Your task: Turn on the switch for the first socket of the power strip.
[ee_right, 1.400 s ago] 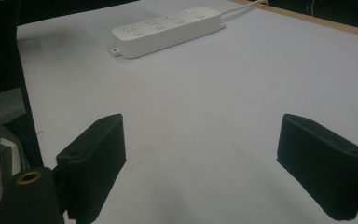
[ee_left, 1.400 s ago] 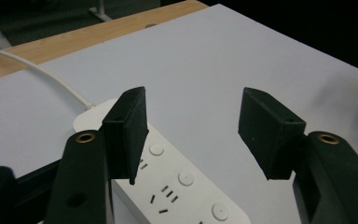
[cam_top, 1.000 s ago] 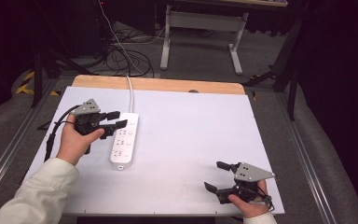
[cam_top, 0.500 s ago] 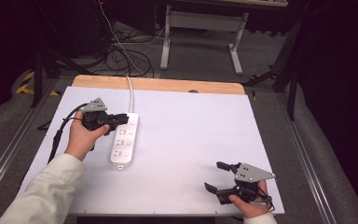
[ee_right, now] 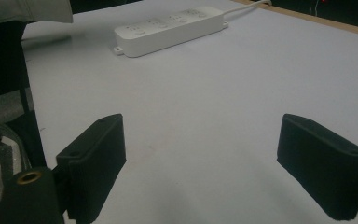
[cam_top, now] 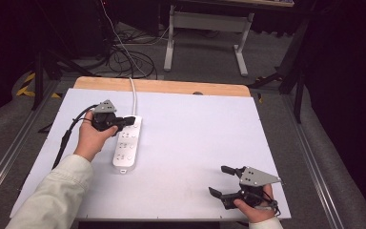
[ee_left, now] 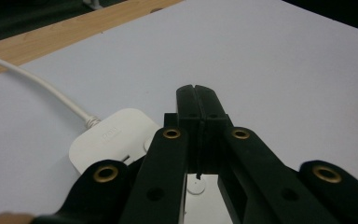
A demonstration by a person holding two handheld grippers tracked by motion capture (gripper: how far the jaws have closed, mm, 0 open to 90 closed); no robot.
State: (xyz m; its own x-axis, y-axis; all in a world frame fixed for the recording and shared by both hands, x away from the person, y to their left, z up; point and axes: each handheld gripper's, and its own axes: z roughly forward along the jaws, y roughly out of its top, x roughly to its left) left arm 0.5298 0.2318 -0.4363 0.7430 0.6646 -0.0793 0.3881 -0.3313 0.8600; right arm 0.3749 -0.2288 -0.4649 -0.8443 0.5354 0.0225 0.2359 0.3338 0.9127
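A white power strip (cam_top: 128,144) lies on the white table top, its white cord (cam_top: 134,98) running off to the far edge. My left gripper (cam_top: 132,119) hovers over the strip's far end; its jaws have just been closing and now stand shut with nothing between them. In the left gripper view the black fingers (ee_left: 198,105) meet tip to tip above the strip's end (ee_left: 114,137). My right gripper (cam_top: 221,181) rests near the front right of the table, open and empty. The right gripper view has its pads (ee_right: 95,154) wide apart, the power strip (ee_right: 168,29) far off.
A wooden strip (cam_top: 162,86) edges the far side of the table (cam_top: 195,129). Beyond it on the floor lie dark cables (cam_top: 124,57) and a grey desk frame (cam_top: 205,28). Metal rails (cam_top: 9,152) flank the table on both sides.
My left gripper has moved right and down over the strip's far end, and its jaws have gone from open to shut. The right gripper has stayed put.
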